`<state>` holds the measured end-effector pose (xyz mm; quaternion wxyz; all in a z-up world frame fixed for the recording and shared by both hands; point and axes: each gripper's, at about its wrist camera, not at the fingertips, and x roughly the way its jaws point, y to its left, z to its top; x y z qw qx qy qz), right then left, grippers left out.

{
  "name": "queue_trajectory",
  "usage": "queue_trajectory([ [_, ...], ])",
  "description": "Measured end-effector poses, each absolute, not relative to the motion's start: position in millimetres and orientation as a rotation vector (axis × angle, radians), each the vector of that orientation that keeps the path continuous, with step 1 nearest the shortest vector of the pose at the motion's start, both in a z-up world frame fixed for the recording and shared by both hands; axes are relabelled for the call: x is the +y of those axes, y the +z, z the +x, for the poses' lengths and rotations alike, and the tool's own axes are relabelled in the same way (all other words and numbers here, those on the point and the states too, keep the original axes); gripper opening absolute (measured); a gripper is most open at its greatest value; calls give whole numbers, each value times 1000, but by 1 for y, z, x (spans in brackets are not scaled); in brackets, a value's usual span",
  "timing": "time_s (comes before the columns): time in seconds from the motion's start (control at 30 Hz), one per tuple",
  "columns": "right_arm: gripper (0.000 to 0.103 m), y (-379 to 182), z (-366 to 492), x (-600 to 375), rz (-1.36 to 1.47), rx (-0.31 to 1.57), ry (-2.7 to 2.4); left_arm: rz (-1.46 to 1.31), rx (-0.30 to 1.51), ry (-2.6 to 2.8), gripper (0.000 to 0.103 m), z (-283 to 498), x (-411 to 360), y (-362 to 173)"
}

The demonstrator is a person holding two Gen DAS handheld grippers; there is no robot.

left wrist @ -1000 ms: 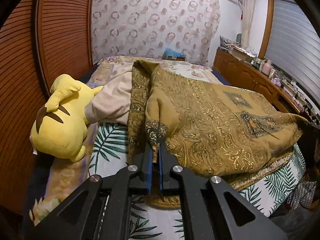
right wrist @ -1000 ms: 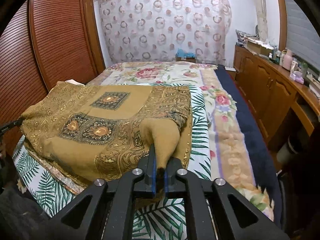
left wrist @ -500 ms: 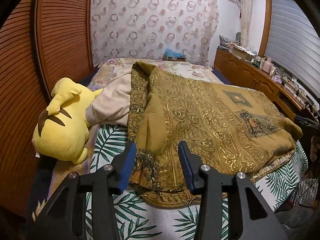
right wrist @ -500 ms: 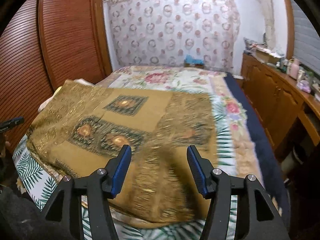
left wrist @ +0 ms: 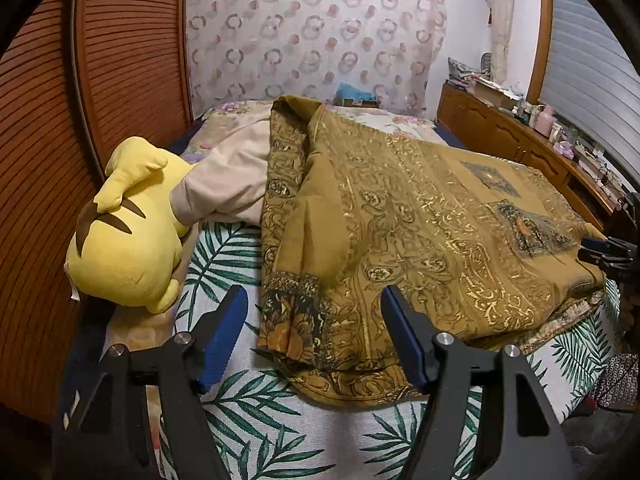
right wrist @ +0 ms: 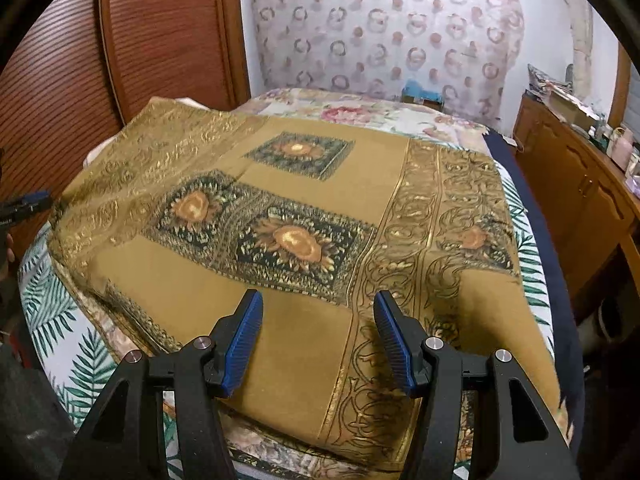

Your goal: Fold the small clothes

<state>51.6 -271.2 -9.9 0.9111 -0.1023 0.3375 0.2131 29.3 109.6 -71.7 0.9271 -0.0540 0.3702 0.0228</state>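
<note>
On the bed, over its palm-leaf cover, the mustard-and-gold patterned cloth lay spread in a folded slab, its near edge hanging slightly over the bed's front. The left gripper hovered above the cloth's left end, where a narrow flap lay turned back over the main panel; its jaws had just been opening and stood wide apart, the blue pads clear of the fabric, with the dark floral corner showing between them but not gripped. The right gripper hung over the cloth's near right part, its jaws likewise parted after having just opened, nothing pinched, the plain mustard band and a gold scroll border visible in the gap. Sunflower squares marked the cloth's middle in the right view. A yellow plush toy lay at the bed's left edge, touching a beige garment that disappeared under the cloth. A wooden cabinet ran along the right side of the room.
</note>
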Motion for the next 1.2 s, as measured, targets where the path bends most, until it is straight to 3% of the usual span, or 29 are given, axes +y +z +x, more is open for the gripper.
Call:
queue_trajectory([
  [0.4, 61, -26, 53, -262, -242, 721, 424, -208, 818, 15, 70, 35, 129, -95],
  [0.6, 63, -28, 52, -261, -245, 721, 430, -215, 855, -1, 56, 48, 129, -102],
  [0.8, 64, -28, 52, -261, -241, 722, 432, -203, 854, 11, 56, 53, 128, -103],
  [0.83, 64, -28, 52, -261, -241, 722, 433, -194, 854, 13, 51, 53, 127, -102],
  [0.9, 64, -28, 51, -262, -241, 722, 435, -187, 855, -6, 32, 55, 124, -103],
  [0.97, 65, -28, 51, -262, -240, 723, 435, -190, 852, -24, 27, 56, 123, -101],
  [1.03, 65, -29, 51, -261, -247, 721, 431, -179, 827, -36, 15, 56, 119, -96],
  [1.2, 66, -28, 51, -263, -244, 724, 440, -200, 731, -105, 11, 53, 106, -69],
])
